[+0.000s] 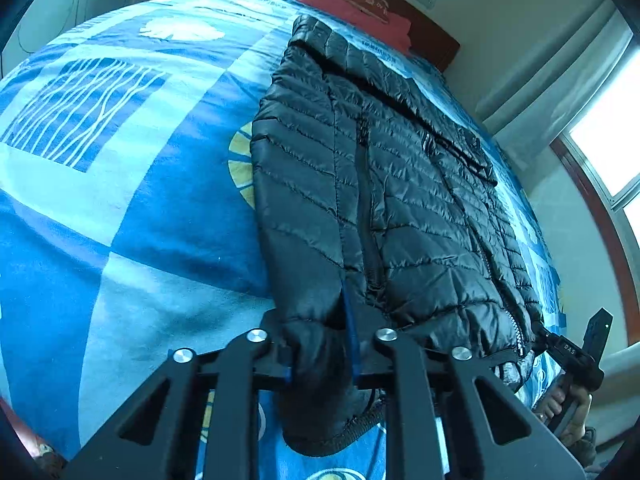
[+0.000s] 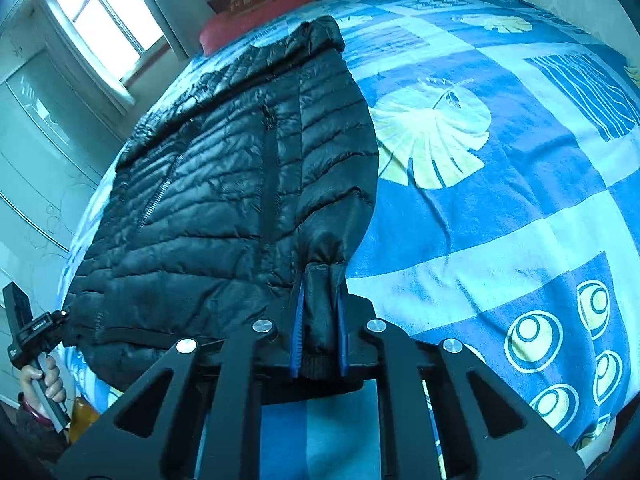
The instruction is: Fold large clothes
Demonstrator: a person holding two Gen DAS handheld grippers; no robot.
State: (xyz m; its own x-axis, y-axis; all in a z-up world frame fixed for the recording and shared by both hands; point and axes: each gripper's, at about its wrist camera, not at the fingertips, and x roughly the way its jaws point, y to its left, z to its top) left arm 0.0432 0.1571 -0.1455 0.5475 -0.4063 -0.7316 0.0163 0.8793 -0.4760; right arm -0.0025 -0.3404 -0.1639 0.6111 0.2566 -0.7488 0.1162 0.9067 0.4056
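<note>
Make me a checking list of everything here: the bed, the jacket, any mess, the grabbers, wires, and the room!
Surface: bed with a blue patterned sheet, leaf and circle prints.
Job's things: black puffer jacket lying flat, zipped, collar toward the red pillow.
Clutter: nothing seen on the bed besides the pillow.
Grippers: left gripper shut on a jacket cuff; right gripper shut on the other cuff. A hand holds the left gripper's handle.
Cables: nothing seen.
Surroundings: window, wooden headboard, pale wardrobe.
</note>
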